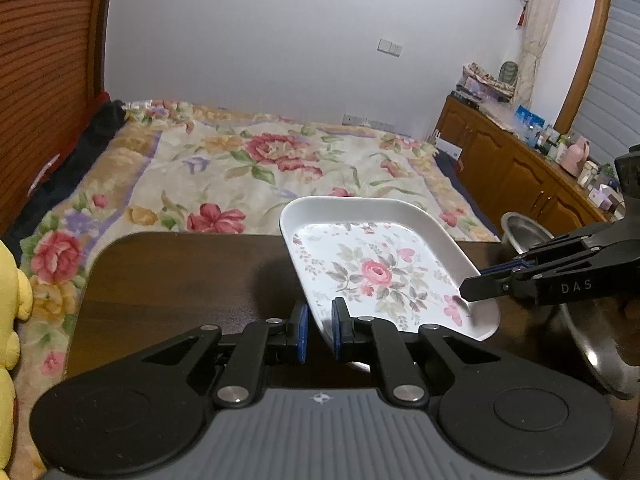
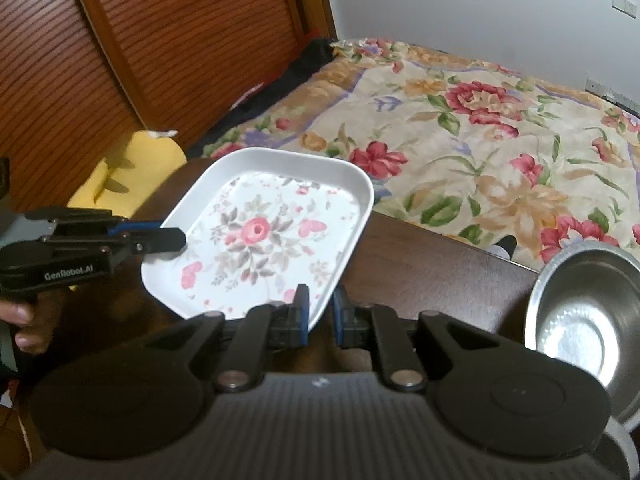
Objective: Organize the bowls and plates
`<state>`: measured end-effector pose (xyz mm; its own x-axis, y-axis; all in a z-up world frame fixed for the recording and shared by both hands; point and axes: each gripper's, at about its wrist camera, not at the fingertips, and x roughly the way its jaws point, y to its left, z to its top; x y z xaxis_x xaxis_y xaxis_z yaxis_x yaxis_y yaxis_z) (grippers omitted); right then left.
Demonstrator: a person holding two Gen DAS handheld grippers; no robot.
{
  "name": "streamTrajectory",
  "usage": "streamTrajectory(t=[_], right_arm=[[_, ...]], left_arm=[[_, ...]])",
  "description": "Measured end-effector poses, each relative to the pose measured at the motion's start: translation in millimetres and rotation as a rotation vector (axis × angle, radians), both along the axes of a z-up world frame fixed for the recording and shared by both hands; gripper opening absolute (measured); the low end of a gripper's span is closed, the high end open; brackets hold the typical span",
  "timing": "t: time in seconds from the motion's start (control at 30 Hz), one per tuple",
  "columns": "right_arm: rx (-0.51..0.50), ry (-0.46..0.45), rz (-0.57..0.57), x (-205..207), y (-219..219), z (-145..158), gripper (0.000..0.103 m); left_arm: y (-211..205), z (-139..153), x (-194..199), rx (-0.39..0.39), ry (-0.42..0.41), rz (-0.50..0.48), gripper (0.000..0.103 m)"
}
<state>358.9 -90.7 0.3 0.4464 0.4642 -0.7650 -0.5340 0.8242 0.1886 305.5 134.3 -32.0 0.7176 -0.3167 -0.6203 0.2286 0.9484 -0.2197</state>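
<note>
While bare dark table spreads toward nine o'clock, both the left gripper and right gripper pinch the rose-printed white tray's rims (steel bowl at three o'clock).

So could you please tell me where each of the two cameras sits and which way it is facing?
Left wrist: sits on the left gripper, looking across the dark table toward the floral bed; its fingers straddle the floral plate rim, and the right gripper enters from the right.
Right wrist: sits on the right gripper, facing the bed and the wooden slatted door; the left gripper and a hand show at left.
Shared: both see the plate, both grippers, the steel bowl and the bed.
</note>
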Motion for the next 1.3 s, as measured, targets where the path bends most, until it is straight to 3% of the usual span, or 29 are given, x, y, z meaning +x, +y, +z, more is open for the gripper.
streamTrajectory(t=[0.3,0.57,1.3], right_arm=[[0.039,-0.055,-0.004,-32.0,-12.5,30.6,0.014],[0.054,-0.074,-0.011,-59.9,-23.7,39.3,0.014],[0.088,-0.047,-0.026,-136.7,-52.5,28.9,0.015]], left_arm=[[-4.8,28.9,-35.7,-0.010,-0.056,-0.006,0.014],[-15.2,45.6,-67.1,-0.008,-0.093,-0.024,0.014],[-39.0,42.4,-145.5,-0.004,-0.089,-0.064,0.014]])
